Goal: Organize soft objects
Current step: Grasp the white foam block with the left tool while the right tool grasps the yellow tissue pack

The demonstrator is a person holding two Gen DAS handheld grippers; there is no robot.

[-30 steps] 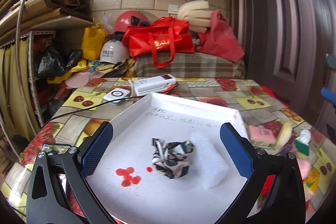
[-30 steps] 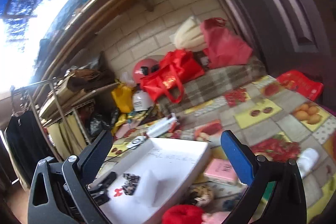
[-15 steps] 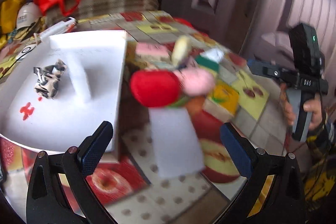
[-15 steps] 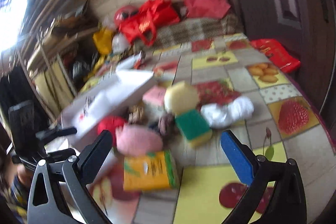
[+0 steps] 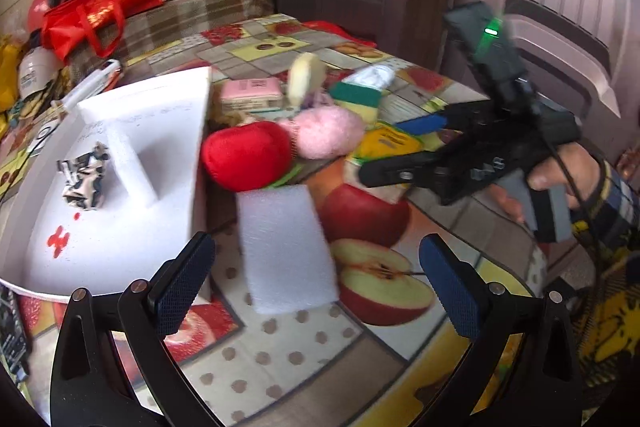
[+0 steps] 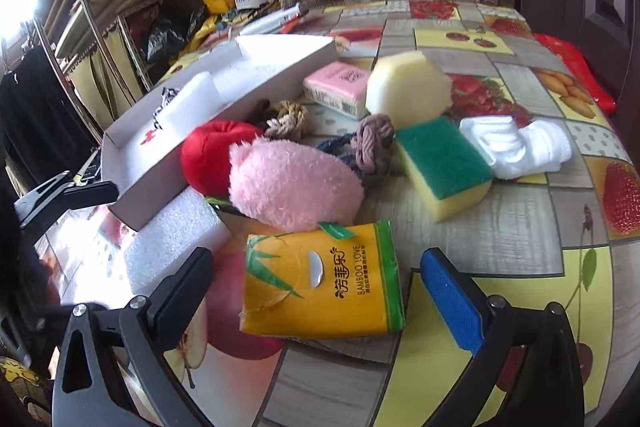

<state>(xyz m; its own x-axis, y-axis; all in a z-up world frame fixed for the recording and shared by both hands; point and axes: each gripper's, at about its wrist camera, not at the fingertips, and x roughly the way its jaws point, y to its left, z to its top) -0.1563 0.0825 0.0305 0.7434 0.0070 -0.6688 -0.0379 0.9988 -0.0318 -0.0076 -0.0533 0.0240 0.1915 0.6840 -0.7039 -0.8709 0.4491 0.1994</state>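
Inside white tray [image 5: 202,131], patterned fabric wad [image 5: 84,179], white foam block [image 5: 132,167]

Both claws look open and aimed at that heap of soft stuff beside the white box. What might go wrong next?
The pink plush leans on the red plush, so grabbing one may drag the other. The left gripper hangs over the white foam sheet, which is flat and may slip the fingers. The right gripper is near the yellow tissue pack; both arms could collide.
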